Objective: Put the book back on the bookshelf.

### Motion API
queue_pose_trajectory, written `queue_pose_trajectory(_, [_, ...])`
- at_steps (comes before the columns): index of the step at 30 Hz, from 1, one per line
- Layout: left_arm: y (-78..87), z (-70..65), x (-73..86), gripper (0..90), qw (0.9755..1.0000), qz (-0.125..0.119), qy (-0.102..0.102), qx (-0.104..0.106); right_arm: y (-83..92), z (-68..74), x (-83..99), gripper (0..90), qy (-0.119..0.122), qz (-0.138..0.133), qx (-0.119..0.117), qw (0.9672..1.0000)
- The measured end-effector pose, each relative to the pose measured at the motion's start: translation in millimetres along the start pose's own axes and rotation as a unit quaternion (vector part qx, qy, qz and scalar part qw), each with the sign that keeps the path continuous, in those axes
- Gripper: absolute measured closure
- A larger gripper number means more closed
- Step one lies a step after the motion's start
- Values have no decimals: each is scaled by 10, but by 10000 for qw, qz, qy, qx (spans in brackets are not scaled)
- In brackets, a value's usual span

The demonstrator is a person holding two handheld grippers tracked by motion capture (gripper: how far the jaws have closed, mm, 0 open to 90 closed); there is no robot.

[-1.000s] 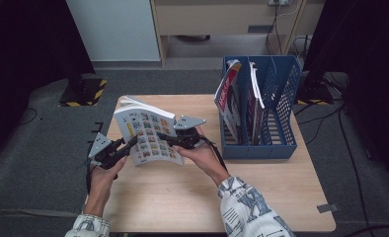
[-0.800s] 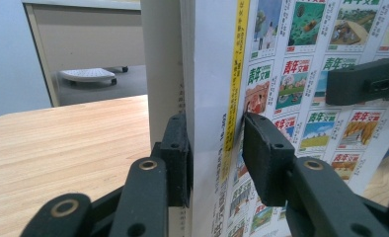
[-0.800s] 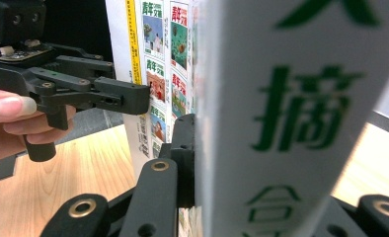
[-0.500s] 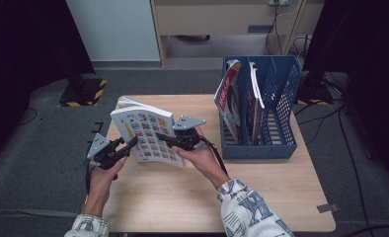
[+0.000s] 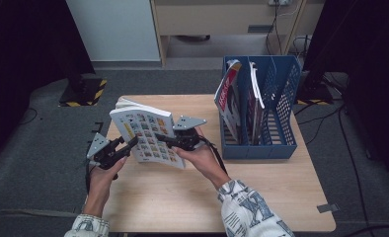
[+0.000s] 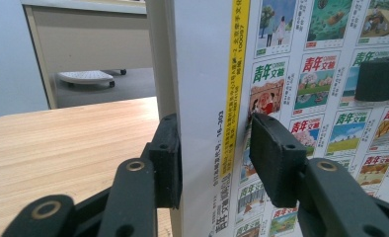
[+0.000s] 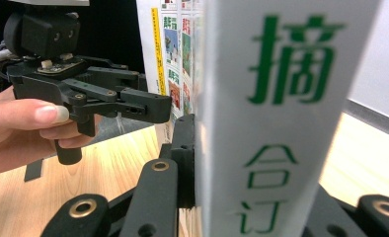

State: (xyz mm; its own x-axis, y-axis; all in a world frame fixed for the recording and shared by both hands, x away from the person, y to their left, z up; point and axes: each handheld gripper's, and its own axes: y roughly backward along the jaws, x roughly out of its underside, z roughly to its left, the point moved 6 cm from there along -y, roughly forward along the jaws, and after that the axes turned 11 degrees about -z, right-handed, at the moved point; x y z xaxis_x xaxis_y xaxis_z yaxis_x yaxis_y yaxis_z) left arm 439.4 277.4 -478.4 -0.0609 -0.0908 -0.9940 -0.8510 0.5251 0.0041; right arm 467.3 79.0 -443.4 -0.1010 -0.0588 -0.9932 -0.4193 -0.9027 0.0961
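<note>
A thick white book with rows of small cover pictures is held upright over the wooden table. My right gripper is shut on its right part, and in the right gripper view the pad presses the spine with green characters. My left gripper straddles the book's left edge. Its jaws have just been opening. The left pad lies against the back, while the right pad stands just off the cover.
A blue file rack stands at the table's right back with several magazines upright in it. A pale cabinet and a desk stand beyond the table. Bare tabletop lies in front of the hands.
The left gripper's jaws have spread apart at the book's left edge. Both hands and the book have stayed almost where they were.
</note>
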Motion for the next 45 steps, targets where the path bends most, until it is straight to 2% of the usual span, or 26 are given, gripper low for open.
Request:
queue_pose_trajectory(7, [-8,-19,-31,519,10000,-57,17,-28,47,8,-38,742,-30,-68,32,10000])
queue_pose_trajectory(11, [7,6,-55,462,9998,-146,108,-100,64,6,-40,743,-48,-64,33,10000])
queue_pose_trajectory(16, [58,60,-78,458,9995,-217,173,-165,86,-34,-46,743,-101,-104,115,9998])
queue_pose_trajectory(26, [122,172,-42,458,9991,-162,208,-323,162,-95,-131,743,-30,-140,193,9997])
queue_pose_trajectory(45, [106,168,7,465,9994,-34,92,-336,337,-131,-249,742,6,-259,206,9995])
